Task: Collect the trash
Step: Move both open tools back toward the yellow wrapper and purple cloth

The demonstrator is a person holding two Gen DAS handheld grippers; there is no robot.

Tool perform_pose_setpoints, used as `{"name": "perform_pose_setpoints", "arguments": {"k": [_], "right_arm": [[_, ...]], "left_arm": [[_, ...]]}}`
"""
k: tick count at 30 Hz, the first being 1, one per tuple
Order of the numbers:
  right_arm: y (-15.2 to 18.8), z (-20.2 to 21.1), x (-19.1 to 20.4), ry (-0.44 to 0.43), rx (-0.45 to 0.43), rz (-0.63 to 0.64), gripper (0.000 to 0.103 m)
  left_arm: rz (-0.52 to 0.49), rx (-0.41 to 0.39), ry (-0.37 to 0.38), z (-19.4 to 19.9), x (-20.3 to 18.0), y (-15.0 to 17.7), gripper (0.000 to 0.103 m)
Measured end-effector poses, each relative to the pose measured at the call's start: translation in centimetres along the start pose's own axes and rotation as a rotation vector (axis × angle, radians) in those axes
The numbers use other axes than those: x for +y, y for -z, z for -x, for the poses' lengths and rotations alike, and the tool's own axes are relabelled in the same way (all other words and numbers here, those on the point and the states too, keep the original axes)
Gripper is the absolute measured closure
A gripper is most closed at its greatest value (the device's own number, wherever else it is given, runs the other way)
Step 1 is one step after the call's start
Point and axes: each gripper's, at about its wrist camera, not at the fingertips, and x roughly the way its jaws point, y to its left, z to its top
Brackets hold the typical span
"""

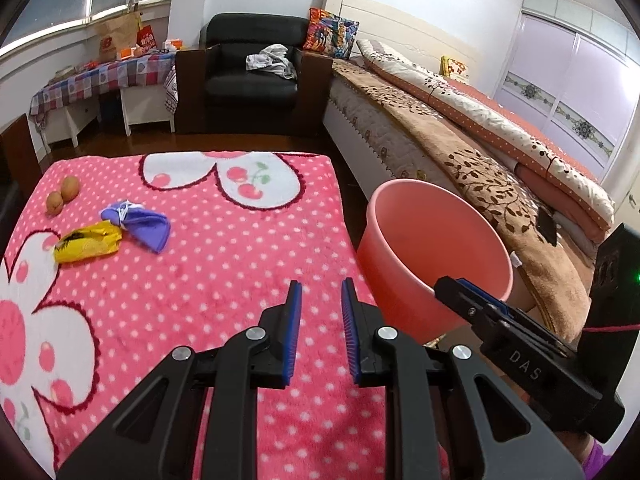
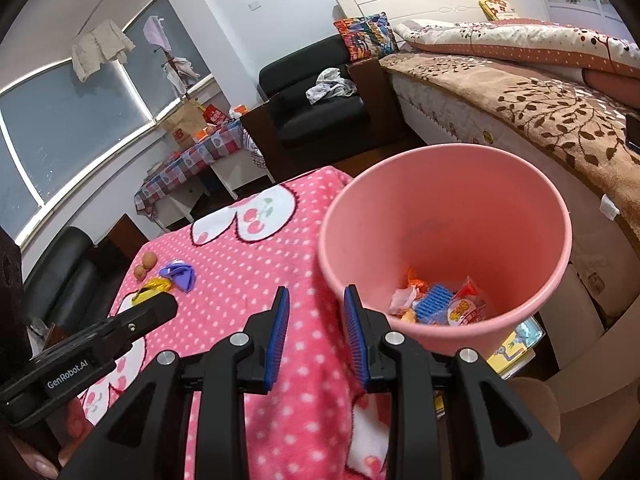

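Note:
On the pink dotted blanket (image 1: 224, 268) lie a yellow wrapper (image 1: 88, 242), a crumpled purple wrapper (image 1: 138, 224) and two small brown round things (image 1: 64, 196), all at the far left. My left gripper (image 1: 321, 286) hovers over the blanket's near right part, open, nothing between its blue pads. A pink bin (image 2: 440, 152) stands by the blanket's right edge with several wrappers (image 2: 440, 306) at its bottom. My right gripper (image 2: 316, 292) is open and empty, just left of the bin's near rim. The right wrist view also catches the yellow wrapper (image 2: 154, 285), the purple wrapper (image 2: 180, 274) and the left gripper (image 2: 160, 308).
A bed (image 1: 460, 140) with a brown throw runs along the right behind the bin (image 1: 432, 248). A black armchair (image 1: 252, 76) and a low table with a checked cloth (image 1: 100, 80) stand beyond the blanket. A colourful booklet (image 2: 516, 346) lies on the floor by the bin.

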Motion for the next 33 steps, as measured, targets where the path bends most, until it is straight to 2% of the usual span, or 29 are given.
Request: {"name": "perform_pose_setpoints", "arguments": {"k": [8,14,22,27,33], "right_arm": [[1.2,1.9,2.2,0.000,-0.011,0.018,0.074],[2.0,3.1,4.1,-0.001,-0.015,0.040,0.074],[2.6,4.3,6.6,0.013,-0.029,0.082,0.073],[2.8,4.2,8.0,0.031,-0.021,0.111,0.071],[2.8,3.2,9.3,0.036,-0.003,0.141,0.070]], "left_arm": [[-0.002,0.010,0.041,2.0,0.1,1.2,0.083],[-0.003,-0.045,0.049,4.3,0.6,1.5,0.083],[-0.015,-0.101,0.108,6.8,1.5,1.9,0.083],[-0.025,-0.126,0.122,7.5,1.9,1.9,0.083],[0.000,-0.127,0.097,7.2,3.2,1.7,0.083]]}}
